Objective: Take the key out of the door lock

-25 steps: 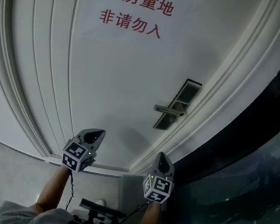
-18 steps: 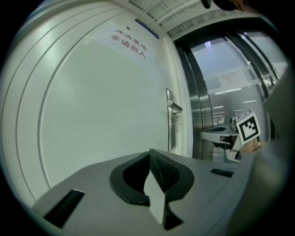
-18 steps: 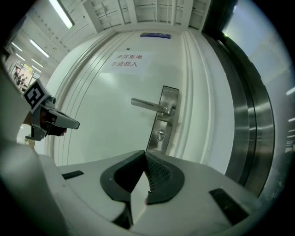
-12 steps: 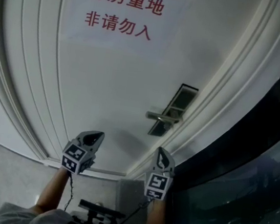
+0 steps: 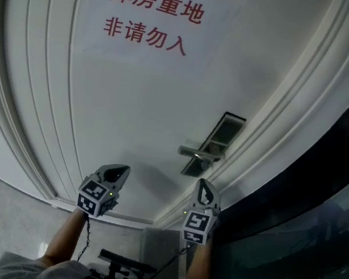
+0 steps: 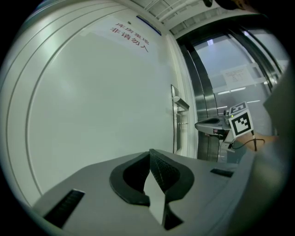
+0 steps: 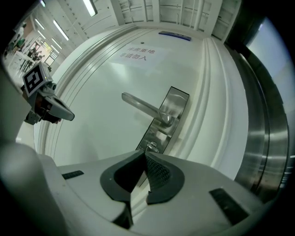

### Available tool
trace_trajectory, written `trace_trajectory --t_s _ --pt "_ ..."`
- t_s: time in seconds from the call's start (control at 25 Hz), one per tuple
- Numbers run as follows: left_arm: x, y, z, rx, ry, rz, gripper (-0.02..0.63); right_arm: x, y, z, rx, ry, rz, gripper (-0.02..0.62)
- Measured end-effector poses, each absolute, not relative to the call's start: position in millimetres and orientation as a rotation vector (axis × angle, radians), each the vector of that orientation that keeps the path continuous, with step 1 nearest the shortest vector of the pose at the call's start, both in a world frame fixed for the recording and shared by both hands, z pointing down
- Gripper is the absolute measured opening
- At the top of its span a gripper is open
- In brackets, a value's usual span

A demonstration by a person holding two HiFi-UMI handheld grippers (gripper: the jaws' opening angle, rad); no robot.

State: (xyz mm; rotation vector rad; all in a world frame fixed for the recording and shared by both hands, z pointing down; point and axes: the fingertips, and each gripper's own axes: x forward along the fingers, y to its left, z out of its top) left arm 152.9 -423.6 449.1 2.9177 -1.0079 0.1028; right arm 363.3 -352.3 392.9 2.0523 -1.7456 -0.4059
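Key (image 7: 151, 147) sits in the lock plate (image 7: 168, 114) at the right edge of the door (image 5: 133, 110), just below the lever handle (image 7: 140, 107). Right tool (image 7: 144, 155) points toward it, jaws pressed together and holding nothing, tips near the key but apart from it. Left tool (image 6: 150, 153) (also pressed together, empty) faces the plain door panel further left, below the paper sign (image 5: 150, 16) with red characters. The two tools sit side by side, apart.

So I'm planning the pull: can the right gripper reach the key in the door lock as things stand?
Probably yes: nothing stands between the right gripper and the key below the lever handle, though its shut jaws must open first.
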Motion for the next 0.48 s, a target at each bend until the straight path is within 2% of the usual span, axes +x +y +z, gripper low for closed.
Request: trace_trajectory --t_s 0.4,0.48 --pt "154.0 -434.3 446.5 2.902 -1.047 0.078 0.007 371.8 -367.1 374.0 1.972 -1.628 -0.559 0.020" --pt "153.8 -436.6 445.6 2.901 -1.054 0.074 0.007 371.6 -370.5 374.6 1.939 -1.624 -0.555 0.075"
